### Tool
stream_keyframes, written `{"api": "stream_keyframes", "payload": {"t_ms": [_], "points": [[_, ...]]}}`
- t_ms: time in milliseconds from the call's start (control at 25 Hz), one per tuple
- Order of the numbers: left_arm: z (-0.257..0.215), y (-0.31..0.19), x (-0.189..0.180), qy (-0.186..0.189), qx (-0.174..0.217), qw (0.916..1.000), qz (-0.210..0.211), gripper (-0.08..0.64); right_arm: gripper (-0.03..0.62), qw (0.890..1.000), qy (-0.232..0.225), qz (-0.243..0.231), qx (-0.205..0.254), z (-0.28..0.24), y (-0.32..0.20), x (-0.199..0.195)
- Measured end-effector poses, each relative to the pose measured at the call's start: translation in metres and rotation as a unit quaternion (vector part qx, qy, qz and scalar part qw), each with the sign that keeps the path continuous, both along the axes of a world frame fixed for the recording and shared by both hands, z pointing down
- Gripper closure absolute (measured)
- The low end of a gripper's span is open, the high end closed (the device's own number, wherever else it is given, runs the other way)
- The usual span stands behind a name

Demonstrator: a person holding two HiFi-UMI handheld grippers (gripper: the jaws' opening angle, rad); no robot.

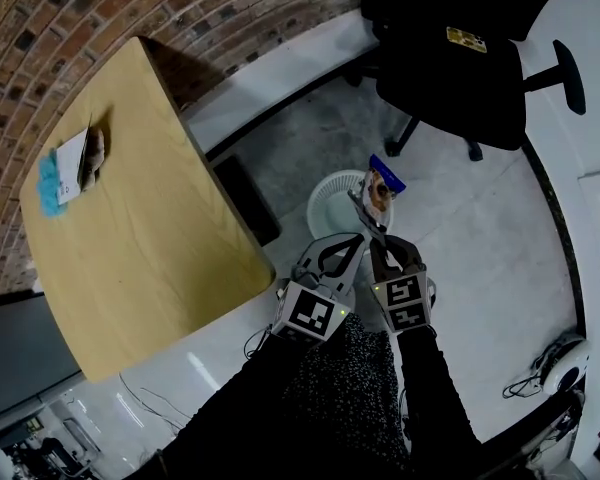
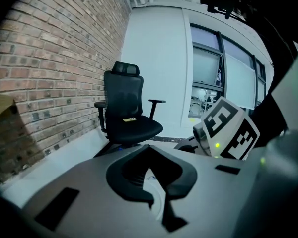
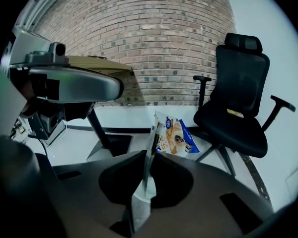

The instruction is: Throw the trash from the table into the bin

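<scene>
A blue and white snack wrapper [image 1: 381, 188] hangs over the white mesh bin [image 1: 330, 196] on the floor, and my right gripper [image 1: 378, 230] is shut on its lower edge. In the right gripper view the wrapper [image 3: 175, 136] rises from between the jaws of the right gripper [image 3: 148, 175]. Just to its left, my left gripper [image 1: 355, 240] is beside the bin with its jaws shut and nothing in them; in its own view the left gripper [image 2: 149, 175] faces the chair. More trash lies at the far left of the wooden table [image 1: 140, 218]: a blue piece [image 1: 48, 183], a white paper [image 1: 72, 166] and a brown piece [image 1: 96, 153].
A black office chair [image 1: 450, 58] stands behind the bin, near the brick wall [image 1: 70, 18]. The table's dark base [image 1: 245, 198] sits left of the bin. Cables [image 1: 540, 368] lie on the floor at the right.
</scene>
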State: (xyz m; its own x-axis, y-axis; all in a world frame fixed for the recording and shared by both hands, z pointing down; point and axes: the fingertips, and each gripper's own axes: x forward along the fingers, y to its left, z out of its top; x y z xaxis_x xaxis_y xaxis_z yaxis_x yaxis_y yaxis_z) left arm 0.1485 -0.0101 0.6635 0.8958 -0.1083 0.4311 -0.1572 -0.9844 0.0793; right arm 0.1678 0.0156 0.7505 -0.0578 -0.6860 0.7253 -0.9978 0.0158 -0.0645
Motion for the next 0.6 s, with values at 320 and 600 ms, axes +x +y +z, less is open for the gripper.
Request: {"api": "stream_keyframes", "payload": {"t_ms": [320, 600], "points": [[0.039, -0.005, -0.003, -0.014, -0.023, 0.9996, -0.008, 0.555, 0.563, 1.000, -0.016, 0.000, -0.027, 0.054, 0.007, -0.003], [0.079, -0.009, -0.017, -0.038, -0.035, 0.9986, -0.014, 0.555, 0.563, 0.998, -0.045, -0.004, -0.052, 0.100, 0.009, -0.018]]}}
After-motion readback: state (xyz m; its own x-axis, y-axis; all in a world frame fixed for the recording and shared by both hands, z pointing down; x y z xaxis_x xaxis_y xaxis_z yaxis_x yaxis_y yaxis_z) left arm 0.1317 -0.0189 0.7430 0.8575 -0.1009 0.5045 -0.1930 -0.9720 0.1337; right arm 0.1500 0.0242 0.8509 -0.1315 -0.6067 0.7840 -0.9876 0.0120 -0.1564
